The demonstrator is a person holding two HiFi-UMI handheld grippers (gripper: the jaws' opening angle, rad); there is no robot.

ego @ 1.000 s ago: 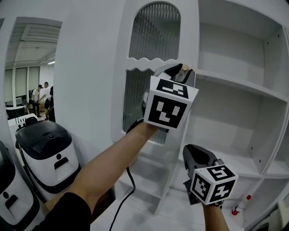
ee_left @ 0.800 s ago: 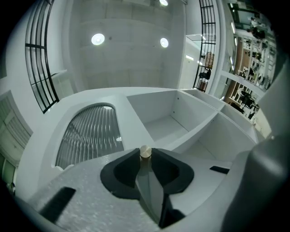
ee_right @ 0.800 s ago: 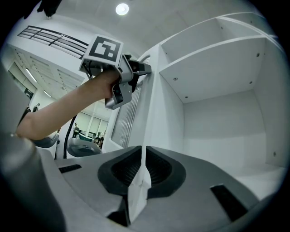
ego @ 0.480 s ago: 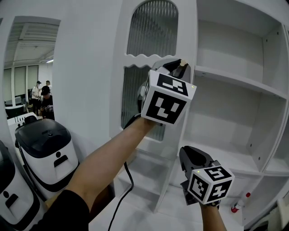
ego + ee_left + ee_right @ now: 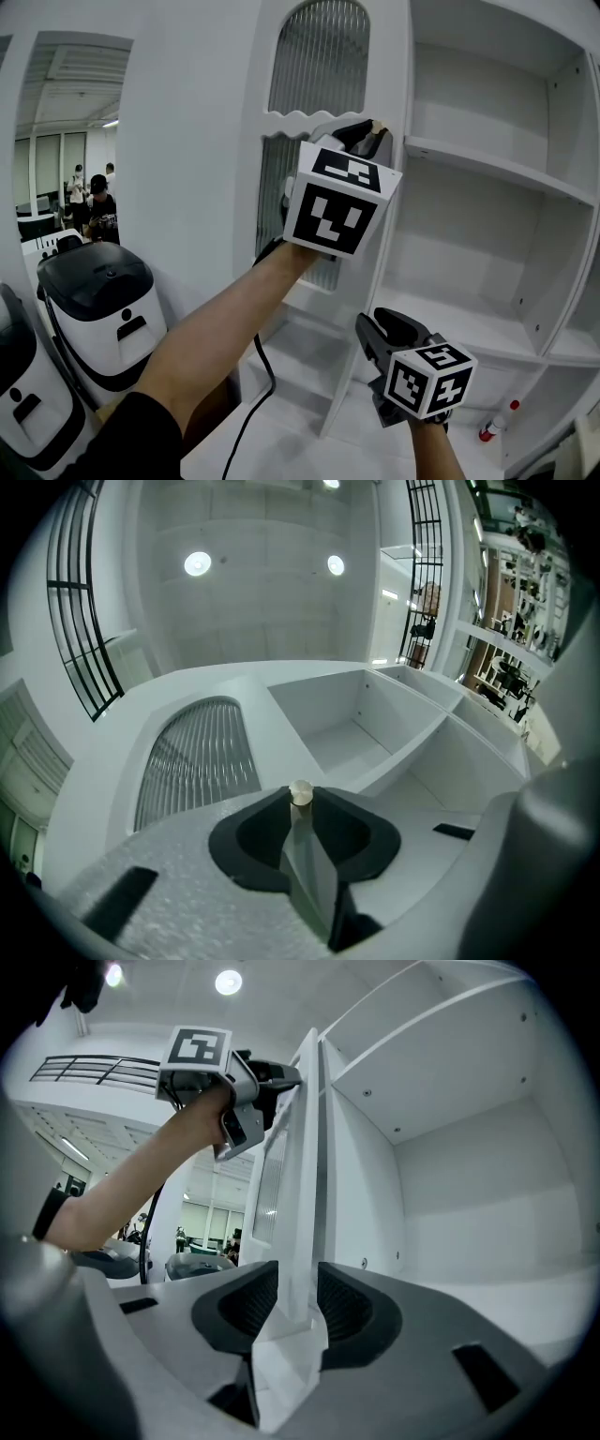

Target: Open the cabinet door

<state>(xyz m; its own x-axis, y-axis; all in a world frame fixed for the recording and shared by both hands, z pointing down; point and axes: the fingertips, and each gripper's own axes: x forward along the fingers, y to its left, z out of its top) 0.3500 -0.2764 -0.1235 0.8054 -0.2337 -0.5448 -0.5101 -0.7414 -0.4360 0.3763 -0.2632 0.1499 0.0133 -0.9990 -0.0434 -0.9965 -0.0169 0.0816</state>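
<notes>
We see the cabinet door (image 5: 323,84) standing open at 12 o'clock, its edge toward us. The left gripper's (image 5: 367,139) fingers have just closed on its knob (image 5: 300,792). At 5 o'clock, the right gripper's (image 5: 289,1307) fingers have just opened and now straddle the door's lower edge. The shelves (image 5: 487,169) lie at 2 o'clock.

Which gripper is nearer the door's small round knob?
Left. The left gripper, jaws just closed, grips the knob. The right gripper, jaws just opened, straddles the edge of the cabinet door well below it.
</notes>
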